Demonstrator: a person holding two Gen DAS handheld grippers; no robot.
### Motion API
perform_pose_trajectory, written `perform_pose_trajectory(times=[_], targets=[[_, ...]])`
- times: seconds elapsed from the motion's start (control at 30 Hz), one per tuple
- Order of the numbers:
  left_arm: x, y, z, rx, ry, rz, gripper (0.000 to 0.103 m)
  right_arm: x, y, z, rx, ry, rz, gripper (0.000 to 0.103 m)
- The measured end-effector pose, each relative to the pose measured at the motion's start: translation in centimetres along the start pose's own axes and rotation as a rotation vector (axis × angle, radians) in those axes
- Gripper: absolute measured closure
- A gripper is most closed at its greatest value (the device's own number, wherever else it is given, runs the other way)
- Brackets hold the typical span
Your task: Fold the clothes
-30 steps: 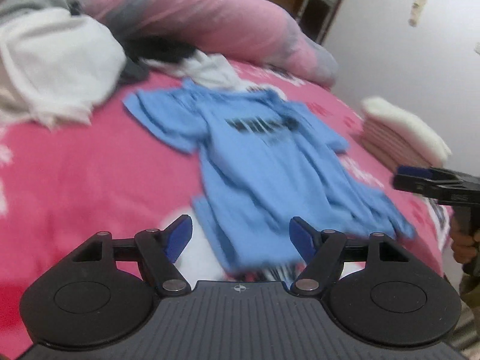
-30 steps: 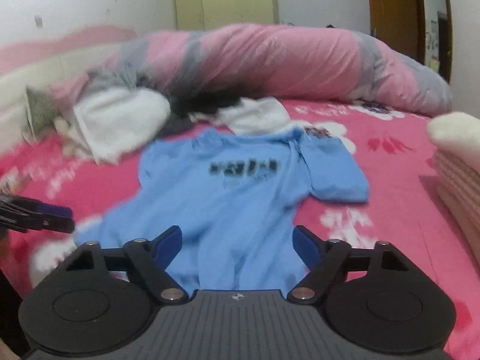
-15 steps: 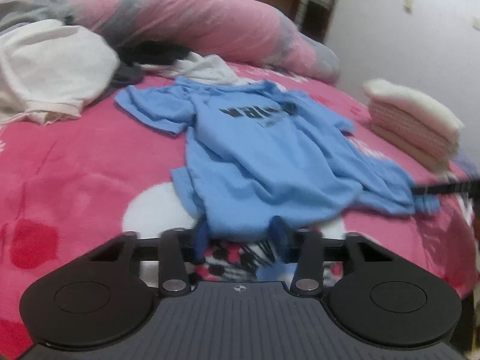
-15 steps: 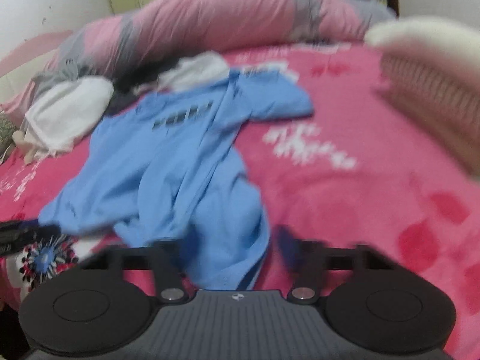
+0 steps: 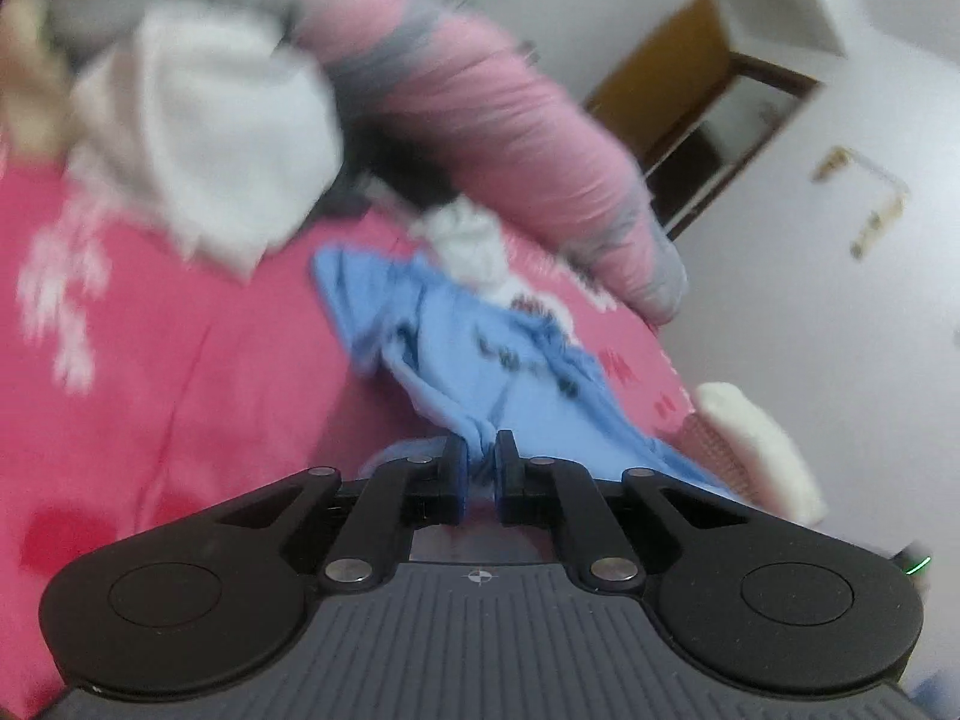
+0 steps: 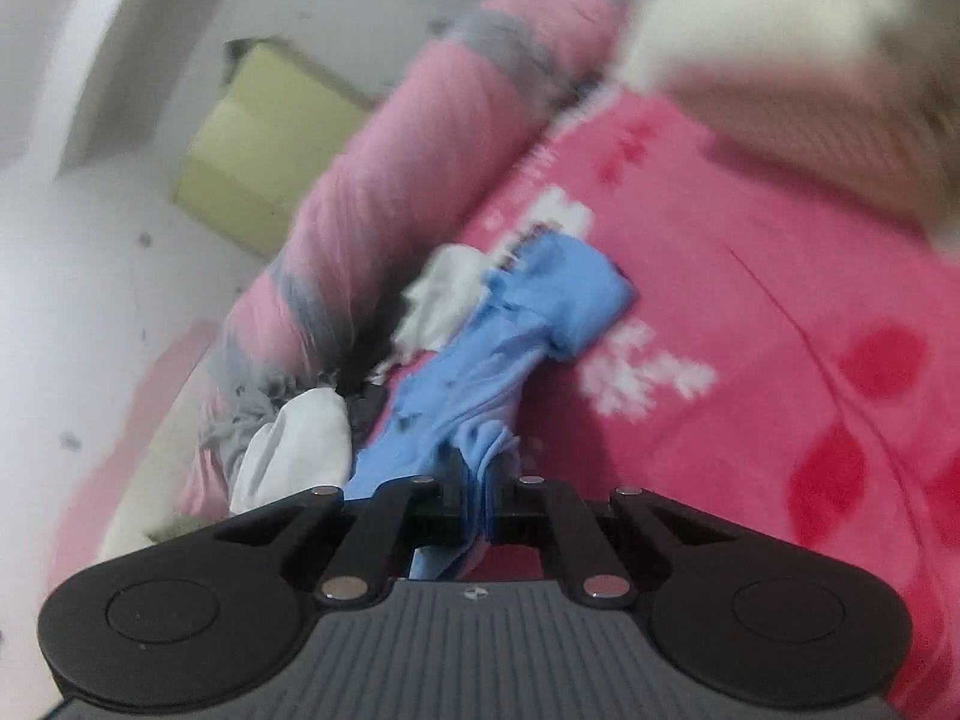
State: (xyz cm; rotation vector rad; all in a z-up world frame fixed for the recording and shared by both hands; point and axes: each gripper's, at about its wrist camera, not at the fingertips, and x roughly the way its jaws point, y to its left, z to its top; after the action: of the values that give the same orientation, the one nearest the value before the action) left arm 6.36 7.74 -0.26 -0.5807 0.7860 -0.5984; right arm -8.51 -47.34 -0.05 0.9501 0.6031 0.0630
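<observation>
Both grippers' fingers, left (image 5: 479, 450) and right (image 6: 486, 474), clamped on apparently bunched blue T-shirt (image 5: 510, 372) hem.

Both wrist views close, tilted – shared bed (image 5: 180, 360)

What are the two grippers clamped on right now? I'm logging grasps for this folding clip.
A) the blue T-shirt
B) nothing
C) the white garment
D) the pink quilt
A: blue T-shirt fabric is bunched between the shut jaws of the left gripper and of the right gripper.
</observation>
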Motion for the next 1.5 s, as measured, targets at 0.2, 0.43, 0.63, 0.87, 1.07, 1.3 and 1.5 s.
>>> perform_pose_trajectory(times=[0.2, 0.43, 0.63, 0.87, 1.07, 1.3, 1.5], targets=[[4.2, 2.7, -4.1, 0.009, 0.12, 0.108, 0.089, 3.6, -2.9, -2.9, -0.107, 0.056, -0.381, 0.086], [2.9, 3.2, -5.4, 0.05, 0.035, 0.066, 0.07, 0.7, 4.7, -4.6, -0.447, -0.201, -0.475, 0.064], [2.5, 4.9, -4.5, -0.059, 0.023, -0.013, 0.07, 5.0, 14.7, -13.0, -0.978, -0.081, -0.149, 0.061], [4.0, 7.3, -3.8, -0.218, 0.059, -0.101, 0.07, 14.4, 20.6, -24.2, -1.446, 0.16, 0.098, 0.06], [2.5, 8.2, -3.9, -0.256, 0.023, -0.187, 0.07, 19.0, 19.8, -20.1, -1.226, 0.259, 0.057, 0.096], [2.3, 7.7, -4.4, -0.189, 0.005, -0.215, 0.065, 21.3, 10.2, -6.2, -0.303, 0.249, 0.06, 0.083], [4.6, 5.9, -4.9, -0.086, 0.061, -0.139, 0.065, 18.3, 5.1, -3.9, -0.116, 0.132, 0.03, 0.057]])
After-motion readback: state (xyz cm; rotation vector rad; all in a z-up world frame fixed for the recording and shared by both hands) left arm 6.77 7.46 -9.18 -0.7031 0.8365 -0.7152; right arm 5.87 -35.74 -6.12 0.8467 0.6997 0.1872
